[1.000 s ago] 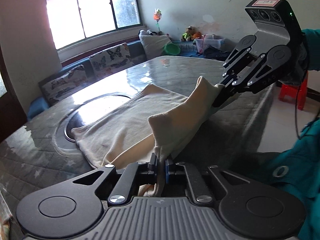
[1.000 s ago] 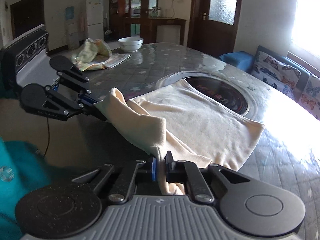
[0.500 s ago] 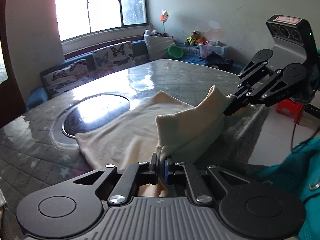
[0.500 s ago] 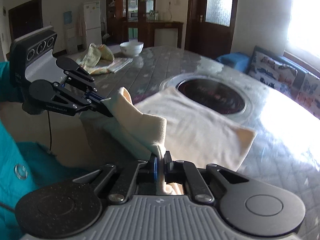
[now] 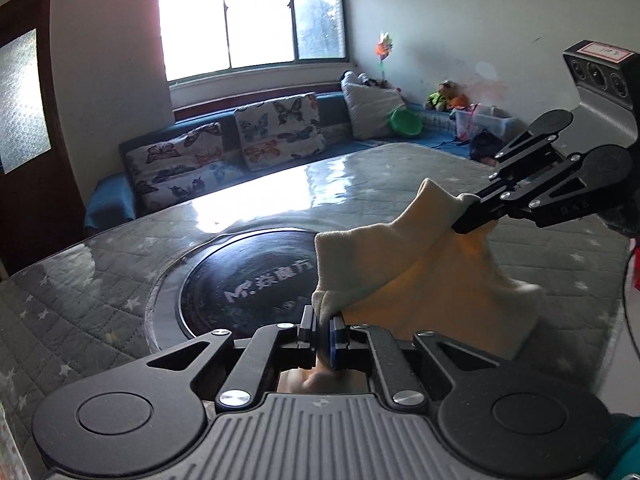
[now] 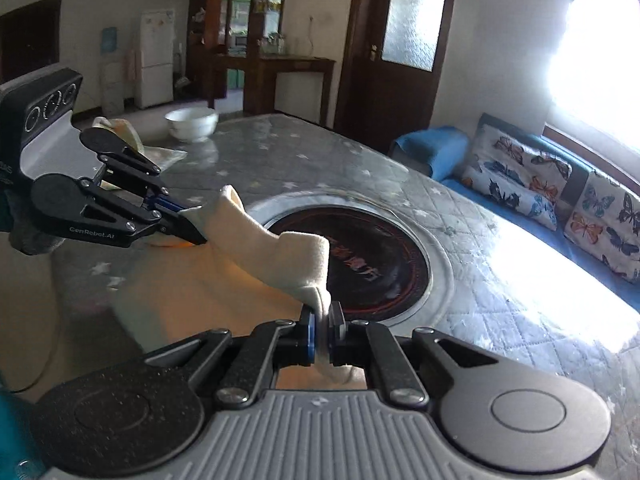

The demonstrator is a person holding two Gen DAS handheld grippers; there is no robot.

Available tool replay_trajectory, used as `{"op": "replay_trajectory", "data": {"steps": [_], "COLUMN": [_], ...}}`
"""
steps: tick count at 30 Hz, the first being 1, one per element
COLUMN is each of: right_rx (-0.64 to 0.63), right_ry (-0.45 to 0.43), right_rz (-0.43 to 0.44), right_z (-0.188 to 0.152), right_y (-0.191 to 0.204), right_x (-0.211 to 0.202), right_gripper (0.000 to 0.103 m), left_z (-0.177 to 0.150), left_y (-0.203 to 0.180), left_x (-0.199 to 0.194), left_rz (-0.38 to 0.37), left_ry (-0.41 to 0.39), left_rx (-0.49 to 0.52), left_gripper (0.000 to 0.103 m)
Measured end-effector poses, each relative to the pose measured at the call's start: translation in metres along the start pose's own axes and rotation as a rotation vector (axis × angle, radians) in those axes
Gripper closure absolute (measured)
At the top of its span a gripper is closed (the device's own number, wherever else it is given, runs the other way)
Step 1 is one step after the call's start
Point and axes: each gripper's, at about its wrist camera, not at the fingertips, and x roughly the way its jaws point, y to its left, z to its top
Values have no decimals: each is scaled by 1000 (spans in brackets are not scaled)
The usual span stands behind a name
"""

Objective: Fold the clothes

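Note:
A cream cloth [image 5: 420, 276] is lifted off the quilted table, stretched between both grippers. My left gripper [image 5: 323, 330] is shut on one corner of it at the bottom of the left wrist view. My right gripper [image 5: 466, 216] is shut on the other corner, at the right of that view. In the right wrist view the cloth [image 6: 224, 280] hangs folded over itself between my right gripper [image 6: 323, 326] and my left gripper [image 6: 192, 230]. Its lower part rests on the table near the front edge.
A round dark hob [image 5: 248, 284] set in the grey quilted table [image 5: 80, 300] lies just past the cloth. A white bowl [image 6: 192, 124] and a crumpled cloth [image 6: 120, 132] sit at the table's far end. A sofa with butterfly cushions [image 5: 276, 132] runs along the window wall.
Both grippers have carried the held edge forward over the cloth, toward the hob. The flat cloth that covered the table beside the hob is now gathered under the lifted fold.

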Motion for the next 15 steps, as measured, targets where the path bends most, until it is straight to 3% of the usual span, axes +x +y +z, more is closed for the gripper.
{"op": "replay_trajectory", "data": {"steps": [7,11,13,15], "right_rx": [120,185,207,225], "right_ry": [36,42,35,29], "right_rz": [-28,-55,-66,-82], "right_z": [-10,-25,-30,-34], "right_y": [-24,-32,-36,-41], "right_x": [61,78,76,72], "right_gripper": [97,87,80,79], "left_z": [-11,-18,-19,-18], "left_y": [23,27,30,35], "left_x": [52,63,61,58], "left_rz": [34,55,80,107], "left_ry": [77,108,104,96], "left_rx": [-84,-114,-131,-151], "left_gripper": [95,89,81,80]}}
